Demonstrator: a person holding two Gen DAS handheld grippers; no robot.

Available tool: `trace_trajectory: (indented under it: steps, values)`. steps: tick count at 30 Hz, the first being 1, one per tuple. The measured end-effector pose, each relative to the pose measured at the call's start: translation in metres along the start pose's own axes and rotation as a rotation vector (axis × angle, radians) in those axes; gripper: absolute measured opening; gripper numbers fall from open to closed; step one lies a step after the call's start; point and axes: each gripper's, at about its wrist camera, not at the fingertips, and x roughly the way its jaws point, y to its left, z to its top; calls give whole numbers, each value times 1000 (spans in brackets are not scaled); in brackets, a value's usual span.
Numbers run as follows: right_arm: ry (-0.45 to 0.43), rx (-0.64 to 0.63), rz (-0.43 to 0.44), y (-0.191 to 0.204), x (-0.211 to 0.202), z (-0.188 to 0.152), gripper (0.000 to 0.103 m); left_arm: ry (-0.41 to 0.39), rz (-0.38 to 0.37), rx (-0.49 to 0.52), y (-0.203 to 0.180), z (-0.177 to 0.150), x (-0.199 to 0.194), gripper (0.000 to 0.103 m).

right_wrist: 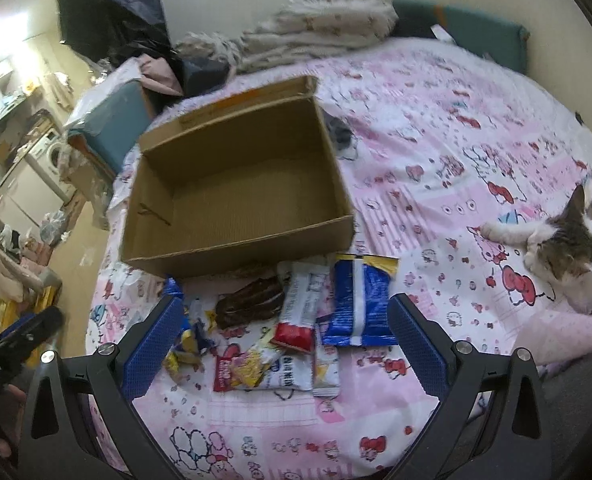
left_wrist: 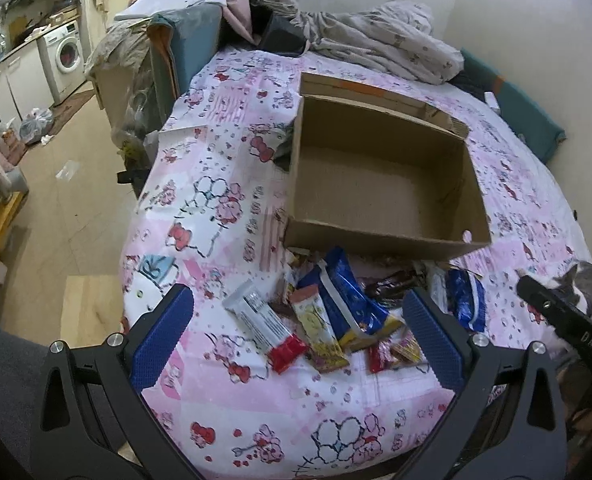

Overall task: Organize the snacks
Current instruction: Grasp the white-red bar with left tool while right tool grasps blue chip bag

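Note:
An empty cardboard box [left_wrist: 376, 184] [right_wrist: 231, 188] sits open on the pink patterned bed. Just in front of it lies a pile of snack packets: a white bar with a red end [left_wrist: 263, 326] [right_wrist: 302, 304], a blue packet [left_wrist: 346, 292] [right_wrist: 360, 304], a dark brown wrapper [right_wrist: 247, 306], and small yellow and red packets [left_wrist: 320, 332] [right_wrist: 247, 368]. My left gripper [left_wrist: 298, 320] hovers open above the near side of the pile. My right gripper [right_wrist: 281, 328] is open too, framing the packets, with nothing held.
A grey and white cat [right_wrist: 568, 248] lies on the bed at the right, close to the snacks. Crumpled bedding [left_wrist: 384, 40] is heaped behind the box. The bed's left edge drops to a floor [left_wrist: 55, 208] with bags and a washing machine [left_wrist: 65, 52].

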Motion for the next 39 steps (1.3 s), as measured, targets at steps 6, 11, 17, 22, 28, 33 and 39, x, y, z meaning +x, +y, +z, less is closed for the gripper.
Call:
trace_trajectory:
  steps: [6, 11, 17, 22, 28, 33, 39]
  values:
    - [196, 113, 49, -32, 37, 22, 102, 84, 35, -44, 9, 21, 22, 103]
    - [334, 252, 43, -67, 74, 29, 99, 159, 46, -100, 20, 30, 44, 103]
    - [430, 249, -42, -76, 109, 33, 92, 207, 61, -175, 36, 28, 71, 101]
    - [521, 186, -95, -69, 145, 27, 76, 260, 73, -232, 52, 19, 93, 93]
    - [570, 146, -136, -61, 168, 19, 70, 334, 117, -292, 71, 2, 113, 89]
    - [538, 125, -138, -55, 160, 23, 41, 414, 96, -329, 70, -15, 132, 56]
    - [497, 176, -92, -68, 131, 32, 37, 479, 78, -335, 54, -31, 154, 51]
